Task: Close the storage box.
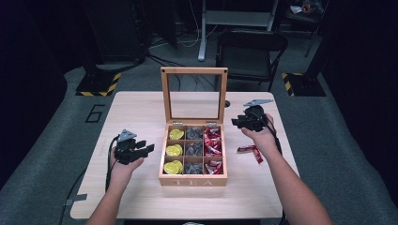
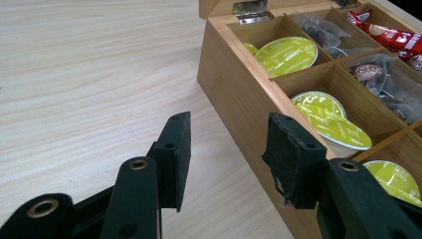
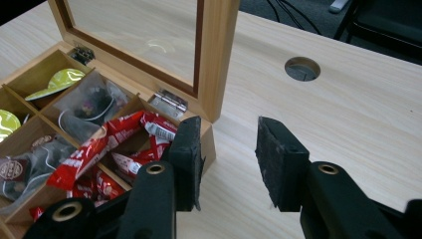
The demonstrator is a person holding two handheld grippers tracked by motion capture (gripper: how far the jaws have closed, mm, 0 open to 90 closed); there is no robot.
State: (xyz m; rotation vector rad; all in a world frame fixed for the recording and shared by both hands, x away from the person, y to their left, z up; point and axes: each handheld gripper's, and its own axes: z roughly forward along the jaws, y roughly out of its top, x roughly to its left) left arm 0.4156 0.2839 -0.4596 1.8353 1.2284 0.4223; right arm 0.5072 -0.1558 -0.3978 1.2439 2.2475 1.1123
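Standing open on the desk (image 1: 141, 112), the wooden tea box (image 1: 192, 178) has its glass lid (image 1: 194, 96) upright, with yellow capsules (image 1: 173, 150), grey tea bags (image 1: 193, 149) and red sachets (image 1: 212, 140) in its compartments. The left tool (image 1: 146, 149) hovers beside its left wall, jaws apart, gripping nothing. The right tool (image 1: 236, 123) hangs near the back right corner, likewise parted and empty. One red sachet (image 1: 250, 151) lies on the desk under the right hand.

A pale wooden worktop (image 1: 141, 108) with a round cable hole (image 3: 302, 68) is set on a grey carpeted floor (image 1: 56, 126), where a large numeral 6 (image 1: 95, 113) is marked. Behind it, a black folding chair (image 1: 250, 51), black-and-yellow hazard-striped bases (image 1: 99, 85) and loose cables (image 1: 183, 40) are seen in dim surroundings.
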